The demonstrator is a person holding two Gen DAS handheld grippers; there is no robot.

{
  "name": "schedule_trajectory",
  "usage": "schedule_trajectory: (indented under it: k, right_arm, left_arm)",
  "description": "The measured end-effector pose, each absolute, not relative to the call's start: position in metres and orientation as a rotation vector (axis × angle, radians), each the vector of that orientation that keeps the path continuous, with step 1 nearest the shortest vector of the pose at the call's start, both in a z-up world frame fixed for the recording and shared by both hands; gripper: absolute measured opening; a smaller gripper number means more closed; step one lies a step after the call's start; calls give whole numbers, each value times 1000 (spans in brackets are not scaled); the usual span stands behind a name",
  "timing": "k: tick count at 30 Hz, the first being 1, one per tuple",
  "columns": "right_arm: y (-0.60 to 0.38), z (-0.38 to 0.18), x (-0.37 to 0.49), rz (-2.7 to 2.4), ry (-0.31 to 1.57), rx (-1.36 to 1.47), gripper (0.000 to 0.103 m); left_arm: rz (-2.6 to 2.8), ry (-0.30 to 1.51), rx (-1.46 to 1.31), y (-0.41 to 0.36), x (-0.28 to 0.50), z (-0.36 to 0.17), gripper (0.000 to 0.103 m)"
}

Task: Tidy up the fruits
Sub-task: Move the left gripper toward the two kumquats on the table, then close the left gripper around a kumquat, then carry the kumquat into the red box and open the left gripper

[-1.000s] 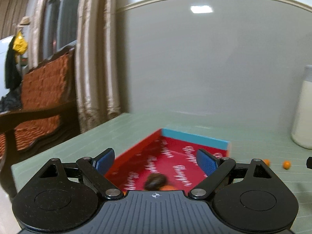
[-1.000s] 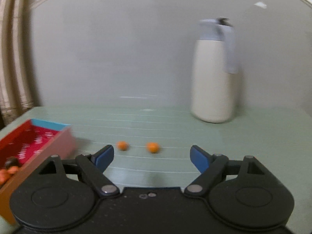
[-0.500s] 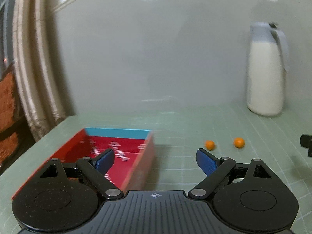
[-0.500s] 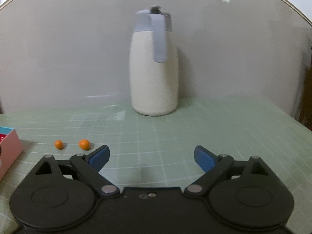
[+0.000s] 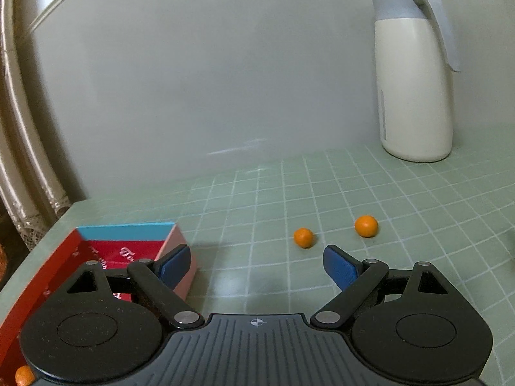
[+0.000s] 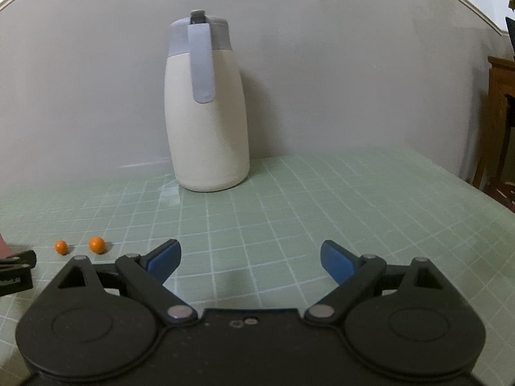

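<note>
- A plain pale grey wall (image 6: pixel 322 80) closes the far side of the scene, with a ceiling light mirrored high on it; a pleated cream curtain (image 5: pixel 19 148) hangs at the far left of the left wrist view, and brown wooden furniture (image 6: pixel 500 122) stands at the right edge of the right wrist view.
- A pale green table mat (image 6: pixel 322 199) ruled in a white grid covers the whole work surface.
- A tall cream jug (image 6: pixel 207 119) with a grey lid and a grey handle stands upright at the back of the mat, close to the wall.
- A shallow red box (image 5: pixel 96 251) with one light blue end wall and white lettering on its floor lies at the mat's left end; in the left wrist view one small orange fruit (image 5: pixel 23 375) shows at the bottom left corner, inside the box as far as can be told.
- The left gripper (image 5: pixel 257 263) hovers above the mat with its blue pads spread wide and nothing between them; its left pad hangs over the box's corner.
- The right gripper (image 6: pixel 249 259) is spread wide too, empty, over bare mat in front of the jug; its jaws have just been opening.
- Two small oranges sit on the mat, well apart from the jug, right of the box: the nearer orange (image 5: pixel 303 237) just ahead of the left gripper, the farther orange (image 5: pixel 366 225) close beside it.
</note>
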State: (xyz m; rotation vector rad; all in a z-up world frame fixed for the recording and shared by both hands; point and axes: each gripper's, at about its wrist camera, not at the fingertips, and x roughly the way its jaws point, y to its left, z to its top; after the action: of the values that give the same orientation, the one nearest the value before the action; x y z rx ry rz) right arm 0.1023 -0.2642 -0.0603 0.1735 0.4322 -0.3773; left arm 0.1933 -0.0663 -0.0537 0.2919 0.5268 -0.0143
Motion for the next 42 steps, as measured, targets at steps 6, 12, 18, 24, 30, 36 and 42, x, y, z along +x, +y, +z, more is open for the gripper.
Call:
schedule_trajectory:
  k: [6, 12, 18, 24, 30, 36, 42]
  right_arm:
    - [-267, -60, 102, -376, 429, 187, 94]
    - [-265, -59, 102, -354, 433, 200, 94]
    - [-254, -56, 103, -313, 431, 186, 94]
    - [-251, -57, 107, -300, 431, 168, 94]
    - [-261, -59, 105, -368, 422, 172, 94]
    - [-271, -58, 101, -442, 398, 183, 94]
    - [-272, -58, 96, -446, 388, 179, 94]
  left_arm:
    - [-49, 587, 275, -71, 220, -61, 65]
    - [-81, 616, 247, -71, 242, -72, 64]
    - [-135, 628, 229, -71, 254, -79, 64]
    - [-166, 638, 186, -70, 265, -81, 35]
    - [-168, 624, 193, -74, 263, -84, 32]
    - [-181, 618, 213, -78, 259, -83, 19]
    - [-178, 623, 200, -76, 259, -81, 19]
